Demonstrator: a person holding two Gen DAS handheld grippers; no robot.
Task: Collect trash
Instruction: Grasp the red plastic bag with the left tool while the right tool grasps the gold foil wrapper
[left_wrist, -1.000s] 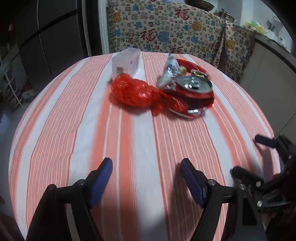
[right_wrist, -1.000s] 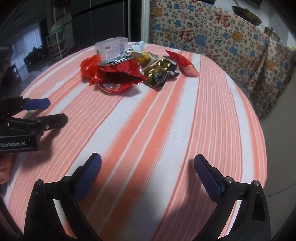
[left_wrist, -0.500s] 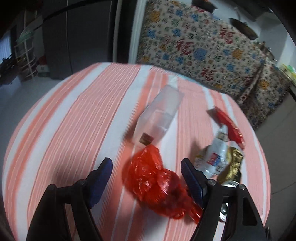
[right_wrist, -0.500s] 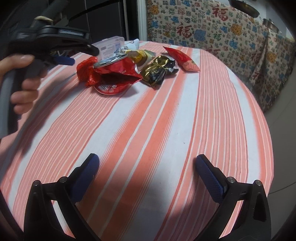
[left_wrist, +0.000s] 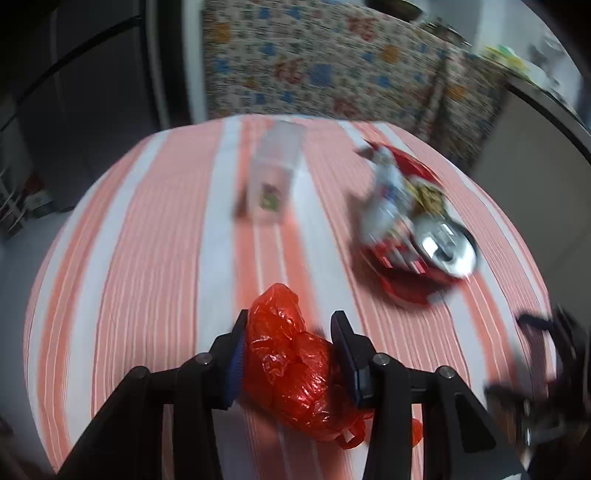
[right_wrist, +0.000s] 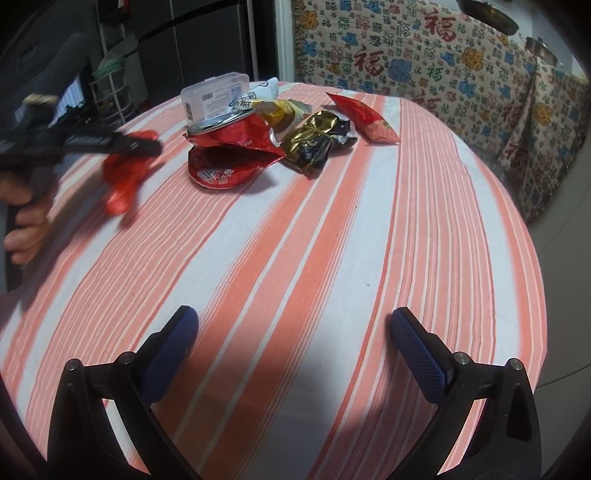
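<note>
Holding the red plastic bag (left_wrist: 291, 363) squeezed lengthwise in our left gripper (left_wrist: 288, 328) (jaws just closed), we keep our right gripper (right_wrist: 295, 332) open, far from the remaining wrappers (right_wrist: 314, 142).

patterned cloth (right_wrist: 424, 62) behind a round striped table (right_wrist: 332, 240)

Striped table (right_wrist: 332, 240): crushed can (right_wrist: 225, 155), wrappers (right_wrist: 314, 144), plastic box (right_wrist: 214, 98), perhaps empty.
</note>
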